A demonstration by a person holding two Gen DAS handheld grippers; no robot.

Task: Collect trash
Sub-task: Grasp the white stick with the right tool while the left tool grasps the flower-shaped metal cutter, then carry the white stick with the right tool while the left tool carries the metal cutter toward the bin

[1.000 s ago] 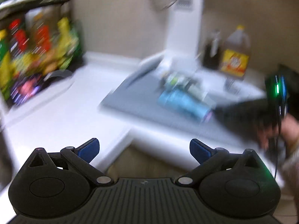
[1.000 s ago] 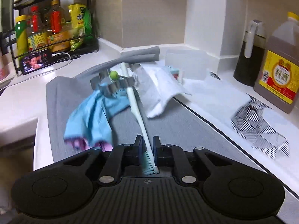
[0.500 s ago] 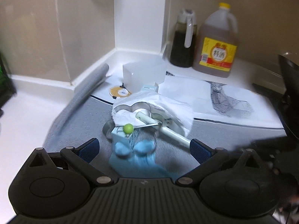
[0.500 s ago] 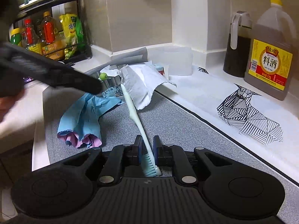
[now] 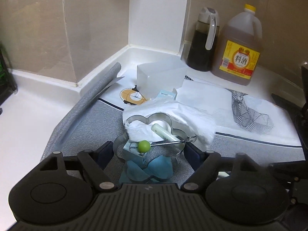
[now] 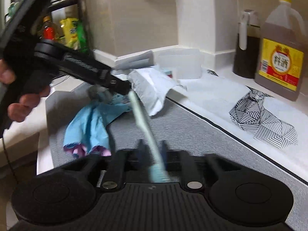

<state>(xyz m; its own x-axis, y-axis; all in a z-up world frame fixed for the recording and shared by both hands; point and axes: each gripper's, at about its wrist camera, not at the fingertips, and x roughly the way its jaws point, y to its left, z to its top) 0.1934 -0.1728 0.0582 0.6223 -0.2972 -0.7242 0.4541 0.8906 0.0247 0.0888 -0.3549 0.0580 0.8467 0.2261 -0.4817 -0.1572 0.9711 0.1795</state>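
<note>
A flower-shaped metal cutter [image 5: 152,127], with a green-knobbed pin [image 5: 144,146] across it, sits on the grey mat [image 5: 92,127] atop crumpled white tissue [image 5: 184,115] and a blue wrapper [image 6: 90,123]; the left gripper [image 5: 149,153] straddles it, jaws closing but the pads not yet pressing. The right gripper [image 6: 152,150] is clamped on a pale green toothbrush [image 6: 142,121] whose handle reaches into that pile. Around lie a white countertop [image 5: 28,127], a translucent box [image 5: 159,73], printed paper [image 6: 263,123], a dark oil jug [image 5: 204,40], a cooking-wine bottle [image 5: 240,48] against beige tiled walls, and a condiment rack [image 6: 63,27].
</note>
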